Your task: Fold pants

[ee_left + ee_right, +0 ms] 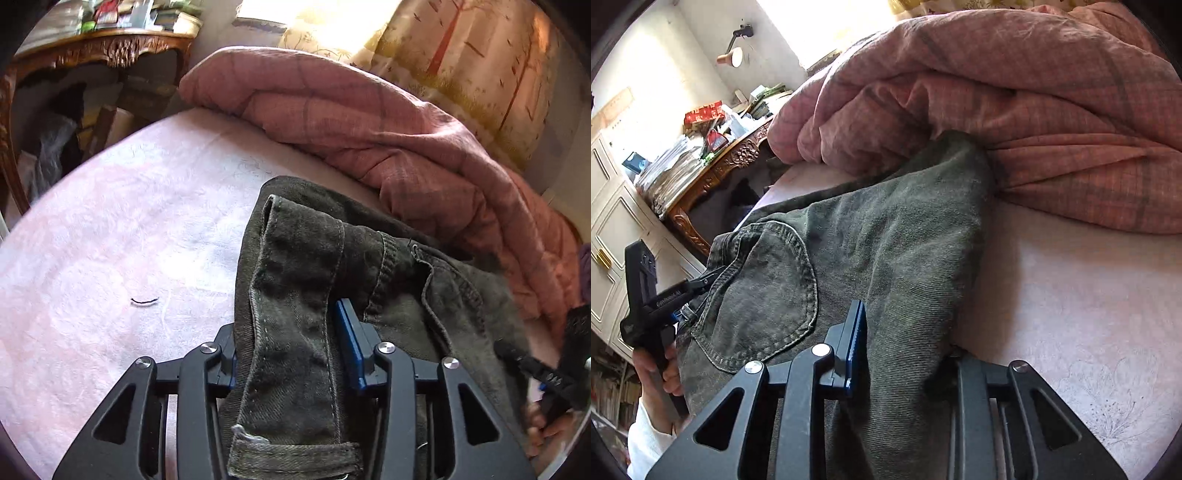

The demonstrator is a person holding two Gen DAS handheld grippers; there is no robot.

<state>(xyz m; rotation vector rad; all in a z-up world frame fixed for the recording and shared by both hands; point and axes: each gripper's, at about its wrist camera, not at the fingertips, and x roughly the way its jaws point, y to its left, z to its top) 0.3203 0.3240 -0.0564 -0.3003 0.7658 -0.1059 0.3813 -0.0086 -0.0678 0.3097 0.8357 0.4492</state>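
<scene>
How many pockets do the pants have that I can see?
1: a stitched back pocket on the dark pants, left of the right gripper in its view. Others may be hidden in folds.

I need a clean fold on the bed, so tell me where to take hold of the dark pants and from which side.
Grip the dark pants at the waistband, one tool at each end, coming in from the waist end along the sheet. That stitched band is thick and holds firm. The left tool already clamps it; the right tool grips by the back pocket. The pink quilt crowds the far end.
</scene>
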